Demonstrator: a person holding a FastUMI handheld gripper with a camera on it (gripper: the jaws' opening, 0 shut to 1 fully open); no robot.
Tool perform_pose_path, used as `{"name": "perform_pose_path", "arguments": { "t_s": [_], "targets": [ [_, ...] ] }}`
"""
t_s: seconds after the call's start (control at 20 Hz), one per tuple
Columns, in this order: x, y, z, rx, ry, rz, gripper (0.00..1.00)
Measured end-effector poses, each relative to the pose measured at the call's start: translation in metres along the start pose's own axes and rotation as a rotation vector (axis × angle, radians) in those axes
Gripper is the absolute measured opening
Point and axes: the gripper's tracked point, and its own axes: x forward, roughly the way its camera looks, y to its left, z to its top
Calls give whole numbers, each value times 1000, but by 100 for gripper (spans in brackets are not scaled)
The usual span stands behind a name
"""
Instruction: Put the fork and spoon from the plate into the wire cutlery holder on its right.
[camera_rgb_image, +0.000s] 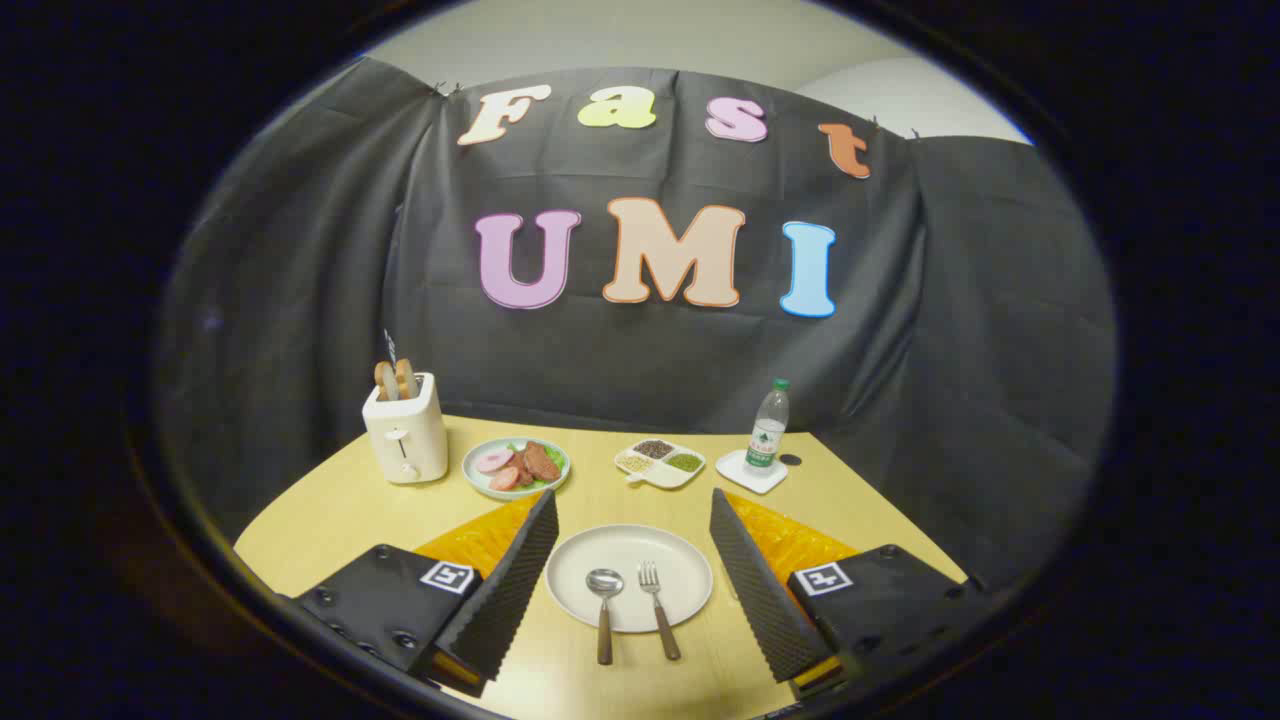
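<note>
A pale round plate (628, 560) lies on the wooden table between my two fingers. On it rest a spoon (605, 610) to the left and a fork (658, 618) to the right, both with brown handles that stick out over the plate's near rim. My gripper (630, 520) hangs above the plate and is open wide, one finger on each side of it, touching nothing.
Beyond the plate stand a white toaster (405, 432) with bread at the left, a plate of sliced meat (516, 468), a divided dish of grains (660, 464), and a water bottle (768, 428) on a white coaster. The black cloth wall closes off the back.
</note>
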Motion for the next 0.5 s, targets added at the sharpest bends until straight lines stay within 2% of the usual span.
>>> {"name": "perform_pose_path", "arguments": {
  "t_s": [0.5],
  "targets": [
    [0, 4, -1, -12, 6, 44, 99]
  ]
}}
